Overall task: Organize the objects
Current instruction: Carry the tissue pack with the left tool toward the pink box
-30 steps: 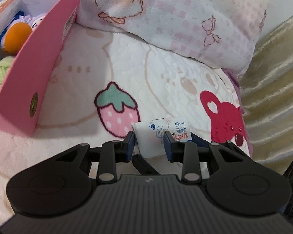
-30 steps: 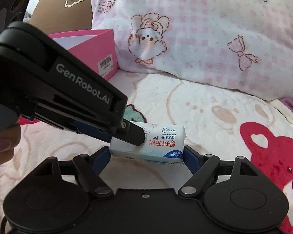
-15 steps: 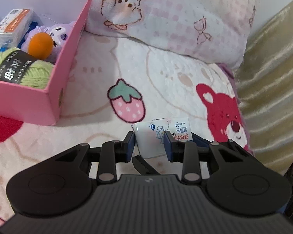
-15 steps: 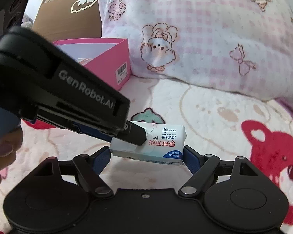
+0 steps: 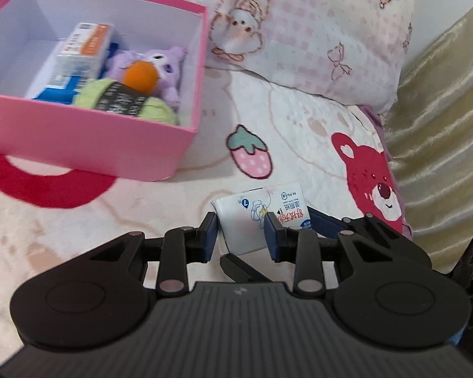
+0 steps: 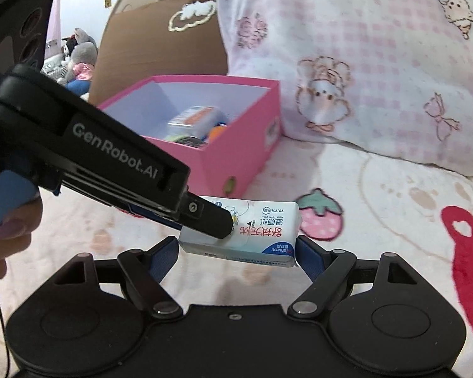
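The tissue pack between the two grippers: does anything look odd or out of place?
Yes. Both grippers clamp the one tissue pack: the left gripper across its width, the right gripper on its ends. It hangs above the blanket, outside the pink box.

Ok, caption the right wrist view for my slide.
Both tongs hold a tissue pack near the pink box.
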A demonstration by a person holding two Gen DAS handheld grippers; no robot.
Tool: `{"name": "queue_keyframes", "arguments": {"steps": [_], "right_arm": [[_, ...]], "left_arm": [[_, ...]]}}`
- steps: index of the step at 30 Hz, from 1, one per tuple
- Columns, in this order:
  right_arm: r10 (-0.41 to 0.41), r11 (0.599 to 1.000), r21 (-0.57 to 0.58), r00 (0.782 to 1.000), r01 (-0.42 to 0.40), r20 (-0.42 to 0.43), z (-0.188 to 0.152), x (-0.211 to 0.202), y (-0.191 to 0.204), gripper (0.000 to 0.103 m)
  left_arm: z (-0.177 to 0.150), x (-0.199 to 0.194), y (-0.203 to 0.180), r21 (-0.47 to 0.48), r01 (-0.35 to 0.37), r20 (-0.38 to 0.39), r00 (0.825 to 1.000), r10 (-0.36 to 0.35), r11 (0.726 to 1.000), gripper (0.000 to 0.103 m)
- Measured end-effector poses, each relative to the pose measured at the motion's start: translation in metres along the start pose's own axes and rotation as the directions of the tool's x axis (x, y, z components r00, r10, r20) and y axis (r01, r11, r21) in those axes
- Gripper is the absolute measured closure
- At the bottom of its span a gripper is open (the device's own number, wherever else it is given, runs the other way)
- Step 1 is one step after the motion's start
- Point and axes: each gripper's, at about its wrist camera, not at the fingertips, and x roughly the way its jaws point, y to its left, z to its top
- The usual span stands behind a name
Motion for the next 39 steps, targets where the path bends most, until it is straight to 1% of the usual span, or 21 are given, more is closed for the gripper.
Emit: {"name": "queue_keyframes", "arguments": {"steps": [2,5,8,13,15,17,19,20,23,27,31,34,36,39], "right_arm": [[0.018,1.000,0.001,1.000,-0.018,-0.009,0.001,-0.001,0.008,0.018],[0.025,1.000,0.014,1.000,-0.025,-0.015,0.001,-0.006,0.016,0.018],[0.033,0.999,0.037,0.999,-0.032,-0.024,0.003,-0.011,0.022,0.018],[0.051,0.996,0.074,0.998,-0.049,-0.025,0.011,-0.024,0.036,0.020],[0.048,0.996,0.072,0.999,-0.046,-0.025,0.014,-0.027,0.043,0.026],[0.053,0.996,0.074,0.998,-0.051,-0.029,0.017,-0.030,0.050,0.032],[0.069,0.994,0.089,0.997,-0.067,-0.018,0.022,-0.032,0.053,0.033],[0.075,0.992,0.098,0.997,-0.074,-0.004,0.026,-0.034,0.055,0.035],[0.096,0.989,0.115,0.995,-0.096,0.002,0.038,-0.037,0.059,0.040],[0.116,0.987,0.108,0.993,-0.116,0.004,0.058,-0.043,0.065,0.047],[0.133,0.985,0.109,0.991,-0.131,-0.006,0.079,-0.043,0.072,0.047],[0.145,0.981,0.131,0.989,-0.143,-0.010,0.095,-0.036,0.074,0.047],[0.156,0.978,0.144,0.988,-0.152,-0.020,0.105,-0.030,0.075,0.047],[0.184,0.968,0.181,0.982,-0.172,-0.052,0.122,-0.011,0.076,0.048]], "left_arm": [[-0.002,-0.006,0.006,-0.005,-0.006,0.003,1.000,0.006,1.000,0.072],[-0.006,-0.015,0.015,-0.021,0.007,-0.011,1.000,-0.008,1.000,0.072],[-0.012,-0.024,0.017,-0.019,0.012,-0.023,1.000,-0.013,1.000,0.072],[-0.021,-0.046,0.019,-0.004,0.000,-0.013,1.000,-0.001,1.000,0.072],[-0.021,-0.055,0.020,-0.005,-0.013,-0.001,1.000,0.013,1.000,0.072],[-0.019,-0.063,0.022,0.003,-0.042,0.015,0.999,0.042,0.999,0.071],[-0.015,-0.073,0.026,-0.008,-0.051,0.043,0.998,0.052,0.999,0.071],[-0.012,-0.078,0.028,-0.012,-0.052,0.053,0.997,0.053,0.999,0.071],[-0.006,-0.093,0.032,-0.025,-0.063,0.069,0.996,0.065,0.998,0.071],[0.005,-0.116,0.030,0.005,-0.084,0.099,0.992,0.083,0.996,0.072],[0.021,-0.131,0.031,0.027,-0.094,0.107,0.990,0.091,0.995,0.072],[0.036,-0.137,0.037,0.026,-0.100,0.109,0.989,0.096,0.995,0.071],[0.047,-0.139,0.043,0.020,-0.106,0.111,0.988,0.104,0.994,0.071],[0.065,-0.137,0.057,-0.016,-0.123,0.099,0.987,0.124,0.992,0.071]]}}
